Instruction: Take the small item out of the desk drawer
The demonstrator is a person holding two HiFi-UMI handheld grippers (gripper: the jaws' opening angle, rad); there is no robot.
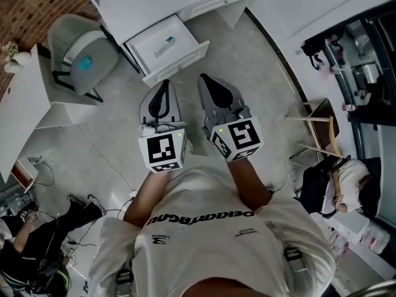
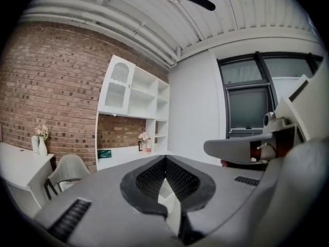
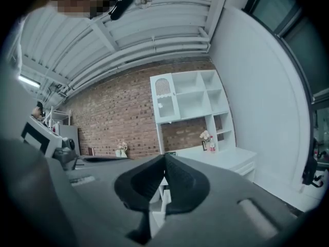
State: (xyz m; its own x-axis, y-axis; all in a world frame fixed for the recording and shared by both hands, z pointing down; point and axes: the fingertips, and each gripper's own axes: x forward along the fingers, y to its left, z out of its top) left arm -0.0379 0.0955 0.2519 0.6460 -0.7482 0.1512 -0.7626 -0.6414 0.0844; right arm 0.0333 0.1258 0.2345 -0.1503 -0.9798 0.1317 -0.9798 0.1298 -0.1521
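Note:
Seen from the head view, the white desk has its drawer pulled open. A small white and blue tube-like item lies inside on the drawer floor. Both grippers are held side by side in front of the drawer, short of it, pointing towards it. The left gripper has its jaws together at the tips with nothing between them, as the left gripper view also shows. The right gripper is likewise shut and empty, its tips meeting in the right gripper view.
A grey chair with a teal cushion stands left of the drawer. A white table lies further left. A wooden chair stands at the right. A person sits on the floor among cables at the bottom left.

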